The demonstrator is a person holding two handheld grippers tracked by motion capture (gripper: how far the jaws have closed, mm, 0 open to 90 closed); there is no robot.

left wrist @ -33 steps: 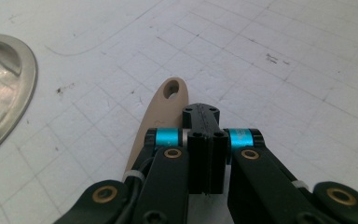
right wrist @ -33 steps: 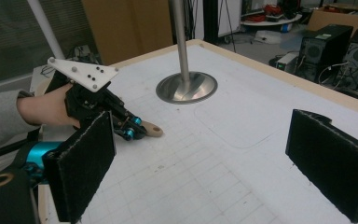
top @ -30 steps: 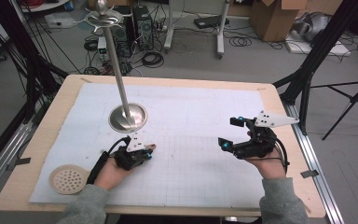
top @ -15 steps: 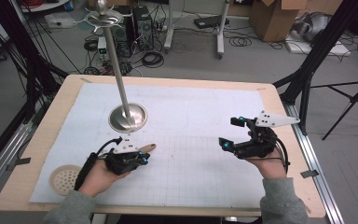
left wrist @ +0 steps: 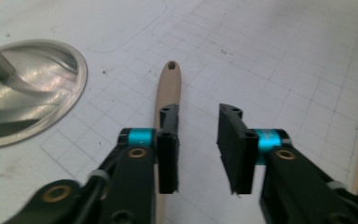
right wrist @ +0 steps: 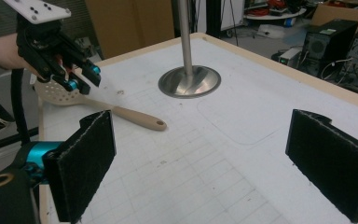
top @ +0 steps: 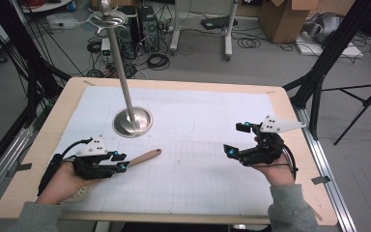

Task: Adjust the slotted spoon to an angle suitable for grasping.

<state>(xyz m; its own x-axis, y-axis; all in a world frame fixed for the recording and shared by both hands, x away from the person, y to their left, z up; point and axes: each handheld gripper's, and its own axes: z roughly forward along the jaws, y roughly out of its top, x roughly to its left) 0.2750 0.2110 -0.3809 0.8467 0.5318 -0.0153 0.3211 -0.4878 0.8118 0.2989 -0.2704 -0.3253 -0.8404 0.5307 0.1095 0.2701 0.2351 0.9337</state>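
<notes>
L gripper jaws just opened above skimmer, R gripper wide open

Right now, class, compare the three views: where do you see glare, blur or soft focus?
High view: evenly lit, the metal stand base shows a bright streak. Left gripper view: the spoon handle looks sharp, while the base beside it glares and smears. Right gripper view: the near black pads look soft, and the slotted spoon farther off is clearer.

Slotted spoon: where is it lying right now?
In the high view the slotted spoon lies on the table's near left, handle pointing right, below the left gripper and just in front of the stand base.
</notes>
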